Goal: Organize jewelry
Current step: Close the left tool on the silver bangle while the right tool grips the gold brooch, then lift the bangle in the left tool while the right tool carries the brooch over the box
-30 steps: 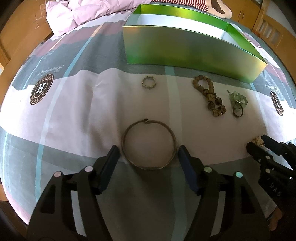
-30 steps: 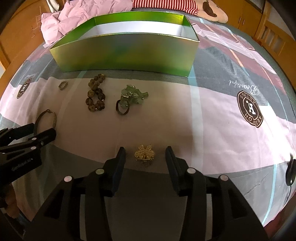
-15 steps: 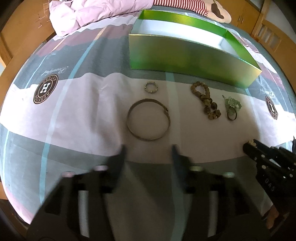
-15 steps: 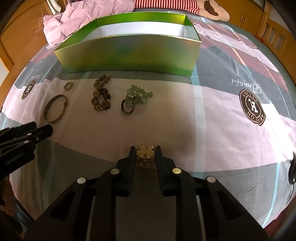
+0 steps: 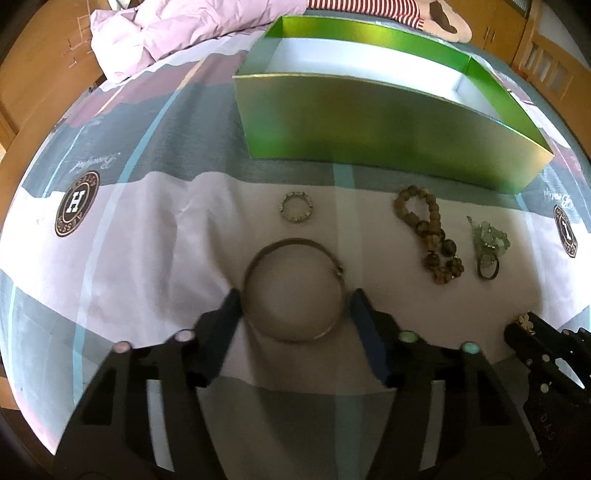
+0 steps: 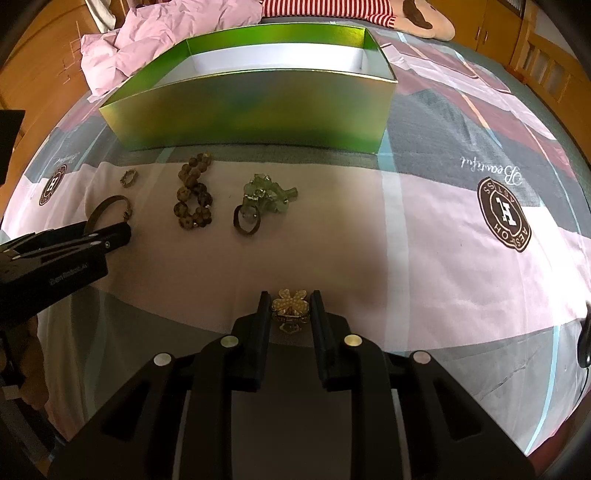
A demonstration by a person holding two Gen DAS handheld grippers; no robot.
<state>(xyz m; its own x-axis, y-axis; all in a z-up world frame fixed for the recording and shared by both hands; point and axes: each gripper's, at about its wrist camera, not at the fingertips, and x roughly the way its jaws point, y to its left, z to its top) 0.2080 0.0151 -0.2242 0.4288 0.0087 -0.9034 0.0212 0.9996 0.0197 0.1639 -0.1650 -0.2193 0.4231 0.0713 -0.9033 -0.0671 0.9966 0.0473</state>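
My left gripper (image 5: 293, 308) is open, its two fingers on either side of a metal bangle (image 5: 293, 290) that lies flat on the bedsheet. My right gripper (image 6: 290, 308) is shut on a small gold flower brooch (image 6: 290, 302); it also shows in the left wrist view (image 5: 524, 320). A small ring (image 5: 296, 212), a brown bead bracelet (image 5: 430, 238) and a pale green bead piece with a dark ring (image 5: 489, 245) lie in a row before an open green box (image 5: 369, 122). The box's white inside shows nothing in it.
The bed is covered by a pink and grey sheet with round logos (image 5: 77, 208). A crumpled pink quilt (image 5: 177, 33) lies behind the box on the left. Wooden furniture (image 6: 546, 55) stands beyond the bed at the right.
My left gripper moved forward and its fingers now flank the bangle. My right gripper closed on the flower brooch and holds it.
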